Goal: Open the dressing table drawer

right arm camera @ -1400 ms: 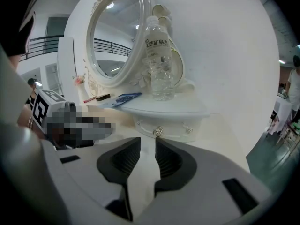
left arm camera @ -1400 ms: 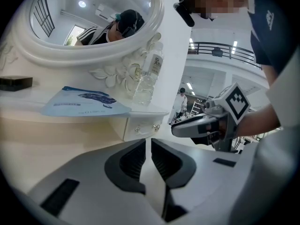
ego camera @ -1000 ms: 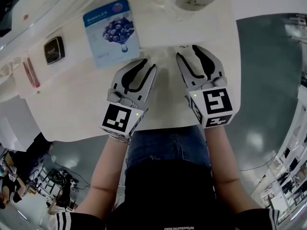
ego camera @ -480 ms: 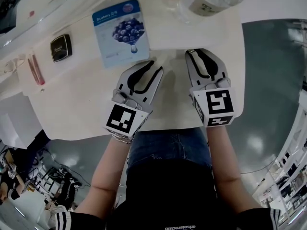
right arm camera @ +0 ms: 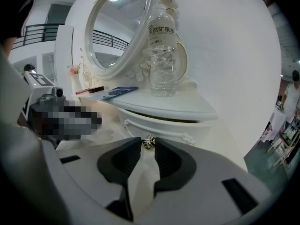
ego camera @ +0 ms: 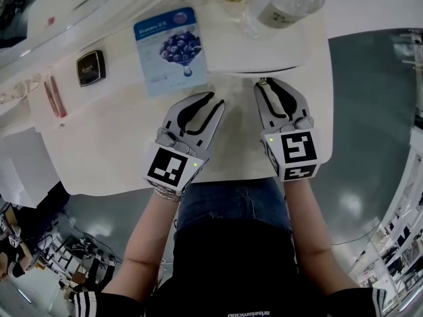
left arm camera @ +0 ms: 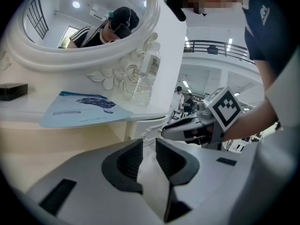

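Where the table (ego camera: 99, 154) curves along its near edge, both tools reach in over the top. The left hand-held gripper (left arm camera: 149, 142) hovers over bare table near the middle, with its jaws a narrow slit apart and nothing between them. The right hand-held gripper (ego camera: 265, 83) is further in toward the right edge. Its jaws have just been closing, and they now pinch the small metal knob (right arm camera: 148, 142) on the drawer (right arm camera: 164, 128).

That drawer sits in the raised tier at the far right of the table, its curved white front facing the person. A dark line runs under the tier's top, but whether the front has come out at all cannot be told; it looks shut or nearly so. The reach and the grasp look done, and the pull toward the near edge is left.

On the tier above stands a clear water bottle (right arm camera: 162, 55), with a blue sachet (ego camera: 170, 50) flat to its left and the oval mirror (right arm camera: 117, 27) at the far edge.
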The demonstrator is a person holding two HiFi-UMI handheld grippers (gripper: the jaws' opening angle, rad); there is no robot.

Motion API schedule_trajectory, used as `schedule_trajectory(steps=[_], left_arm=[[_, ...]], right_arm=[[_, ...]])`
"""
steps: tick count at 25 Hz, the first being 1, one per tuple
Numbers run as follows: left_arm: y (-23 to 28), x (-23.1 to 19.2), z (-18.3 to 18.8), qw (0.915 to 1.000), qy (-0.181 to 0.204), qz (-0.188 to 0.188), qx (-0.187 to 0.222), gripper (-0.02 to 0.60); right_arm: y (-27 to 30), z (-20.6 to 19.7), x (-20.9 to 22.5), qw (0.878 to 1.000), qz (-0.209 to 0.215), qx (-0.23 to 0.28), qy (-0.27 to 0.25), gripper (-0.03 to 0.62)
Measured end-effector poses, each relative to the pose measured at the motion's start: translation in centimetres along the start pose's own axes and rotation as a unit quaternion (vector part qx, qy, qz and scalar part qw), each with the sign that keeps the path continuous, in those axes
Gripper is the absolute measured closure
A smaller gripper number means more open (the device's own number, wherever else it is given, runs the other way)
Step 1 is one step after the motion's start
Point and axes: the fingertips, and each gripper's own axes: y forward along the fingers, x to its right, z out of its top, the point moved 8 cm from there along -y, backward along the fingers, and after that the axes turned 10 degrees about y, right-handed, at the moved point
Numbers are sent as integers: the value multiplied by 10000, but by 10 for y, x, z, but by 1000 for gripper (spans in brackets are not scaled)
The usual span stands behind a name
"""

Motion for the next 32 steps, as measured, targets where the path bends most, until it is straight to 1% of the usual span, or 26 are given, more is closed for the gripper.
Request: schedule_trajectory(steps=[6,9,16,22,32], left_arm=[[-3,5,1,10000,37,-63,27,486],[-5,8,2,9999,65,-95,-3,502],[-12,13,2,10000,52,53,-40,523],[-19,17,4,9999,83,95,-46,525],[-27,23,4,9998,-14,206,-56,525]], right_arm=[[-8,-7,-2,10000,27,-48,-44,485],[-12,-11,-3,9999,42,-88,-58,487],[-19,-20,-6,9997,128,-189,-96,487],[-23,-24,-8,9996,162,-215,-88,487],[-31,-29,-8,9994,211,-255,-97,487]])
